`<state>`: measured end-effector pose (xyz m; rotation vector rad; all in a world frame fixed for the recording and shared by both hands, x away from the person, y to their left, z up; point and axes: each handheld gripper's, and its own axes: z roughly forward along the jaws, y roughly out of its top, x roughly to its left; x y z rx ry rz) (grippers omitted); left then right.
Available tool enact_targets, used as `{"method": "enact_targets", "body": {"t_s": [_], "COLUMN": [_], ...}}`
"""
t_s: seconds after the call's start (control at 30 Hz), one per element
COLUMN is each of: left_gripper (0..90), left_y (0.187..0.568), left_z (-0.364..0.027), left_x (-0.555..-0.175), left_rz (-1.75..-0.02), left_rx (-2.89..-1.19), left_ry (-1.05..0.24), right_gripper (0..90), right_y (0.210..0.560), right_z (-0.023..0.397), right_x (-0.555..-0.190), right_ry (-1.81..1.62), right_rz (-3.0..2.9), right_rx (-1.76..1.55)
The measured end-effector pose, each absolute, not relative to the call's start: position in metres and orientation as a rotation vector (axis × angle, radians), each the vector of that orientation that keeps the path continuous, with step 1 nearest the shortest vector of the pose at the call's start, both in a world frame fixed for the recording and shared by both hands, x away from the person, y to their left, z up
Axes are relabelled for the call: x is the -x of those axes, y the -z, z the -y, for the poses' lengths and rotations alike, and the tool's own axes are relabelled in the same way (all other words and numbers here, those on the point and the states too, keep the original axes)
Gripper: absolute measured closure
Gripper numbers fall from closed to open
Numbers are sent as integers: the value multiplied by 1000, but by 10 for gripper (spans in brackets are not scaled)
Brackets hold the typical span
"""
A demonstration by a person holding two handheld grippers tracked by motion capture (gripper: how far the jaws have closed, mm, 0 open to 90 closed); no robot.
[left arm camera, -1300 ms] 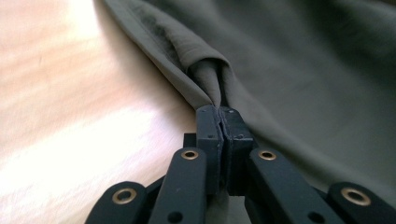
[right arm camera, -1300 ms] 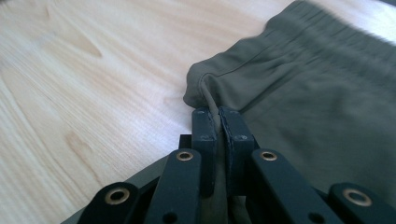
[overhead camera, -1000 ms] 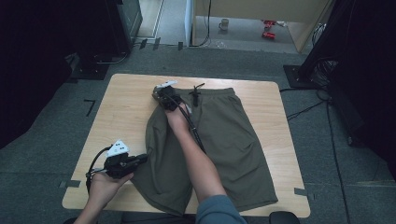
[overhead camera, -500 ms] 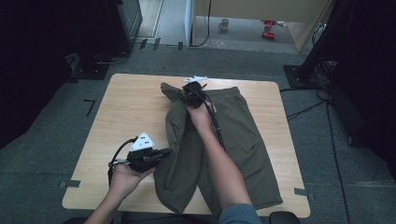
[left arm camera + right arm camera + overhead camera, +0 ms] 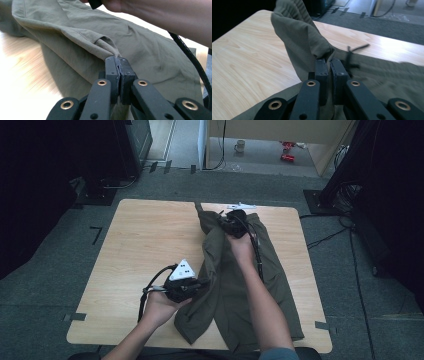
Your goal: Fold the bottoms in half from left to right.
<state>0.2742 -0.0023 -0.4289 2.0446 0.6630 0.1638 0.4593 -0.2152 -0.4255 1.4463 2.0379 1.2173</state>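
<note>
A pair of olive-green shorts (image 5: 280, 265) lies on the right half of the wooden table (image 5: 145, 245), its left half lifted and partly folded over. My left gripper (image 5: 196, 285) is shut on the hem of the left leg (image 5: 110, 50), which bunches between its jaws. My right gripper (image 5: 226, 223) is shut on the waistband corner (image 5: 312, 47) near the table's far edge. A black drawstring (image 5: 353, 53) lies on the waistband just past the right jaws. The person's right forearm (image 5: 160, 17) crosses above the fabric in the left gripper view.
The left half of the table is bare wood. A white object (image 5: 241, 206) lies at the far edge by the waistband. Tape marks (image 5: 322, 325) sit at the near corners. Grey floor, cables (image 5: 325, 237) and dark equipment surround the table.
Both grippers have carried the shorts' left side to the right. The right gripper moved along the far edge with the waistband; the left moved right with the leg hem, folding the fabric over.
</note>
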Motion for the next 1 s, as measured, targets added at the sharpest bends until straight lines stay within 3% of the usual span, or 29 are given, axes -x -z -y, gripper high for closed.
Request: {"method": "enact_targets", "body": {"t_s": [0.53,1.0], "left_gripper": [884,883], "left_y": [475,507], "left_z": [76,61], "left_x": [-272,-289], "left_rz": [-598,-663], "left_rx": [-2148,-2272], "left_ry": [-86,-70], "right_gripper": [855,855], "right_y": [466,500], "right_z": [282,267], "right_x": [-451,-453], "right_ry": [-1011,-813], "right_rz": [-2018,-2133], "right_rx": [-1595,-1577]}}
